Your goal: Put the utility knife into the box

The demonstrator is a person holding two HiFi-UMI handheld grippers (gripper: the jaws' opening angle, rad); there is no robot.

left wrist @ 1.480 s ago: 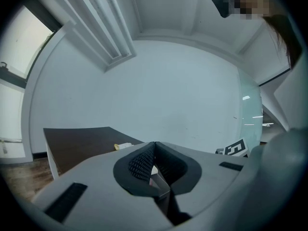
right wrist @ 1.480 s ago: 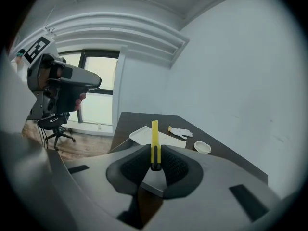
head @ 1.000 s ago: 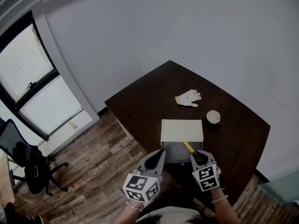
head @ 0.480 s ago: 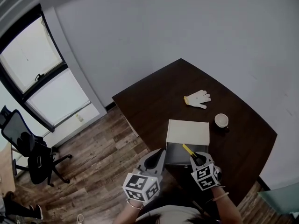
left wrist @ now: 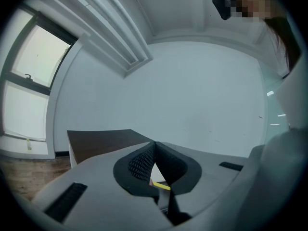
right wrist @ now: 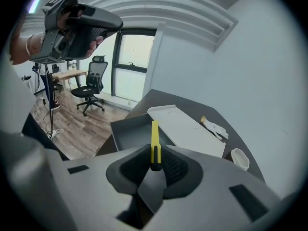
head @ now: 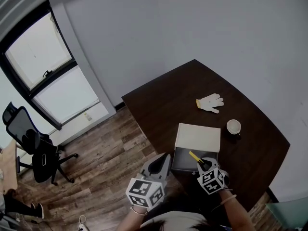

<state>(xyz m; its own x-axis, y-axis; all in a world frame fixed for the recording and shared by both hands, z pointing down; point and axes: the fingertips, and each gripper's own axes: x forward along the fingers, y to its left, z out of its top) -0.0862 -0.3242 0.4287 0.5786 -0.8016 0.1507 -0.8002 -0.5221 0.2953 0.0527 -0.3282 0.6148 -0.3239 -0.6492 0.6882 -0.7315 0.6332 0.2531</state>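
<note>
Right gripper (head: pixel 204 164) is clamped on the utility knife (right wrist: pixel 154 142): the jaws pinch its dark rear end, and the yellow body sticks out past the tips, slanting down over the open grey box (right wrist: pixel 131 133). In the head view the knife is above the near right part of the box opening, pointing to the far left. Whether its tip touches the box floor cannot be told. Left gripper (left wrist: pixel 154 146) has its jaws pressed together with nothing between them. It is held up to the left of the box, off the near edge of the dark table (head: pixel 163 107), and touches nothing. The box sits near the table's near edge, and its white lid (head: pixel 198 137) lies flat on the table, touching the box's far side. Other items on the table, all well apart from the box: a white glove (head: pixel 210 103) with a yellow cuff towards the far side, and a white cup (head: pixel 234 127) to the right, beyond the lid's right corner. Surroundings: wood-plank floor (head: pixel 101 153), a black office chair (head: pixel 33 148) at far left, and a dark-framed window (head: pixel 48 76) behind it.
</note>
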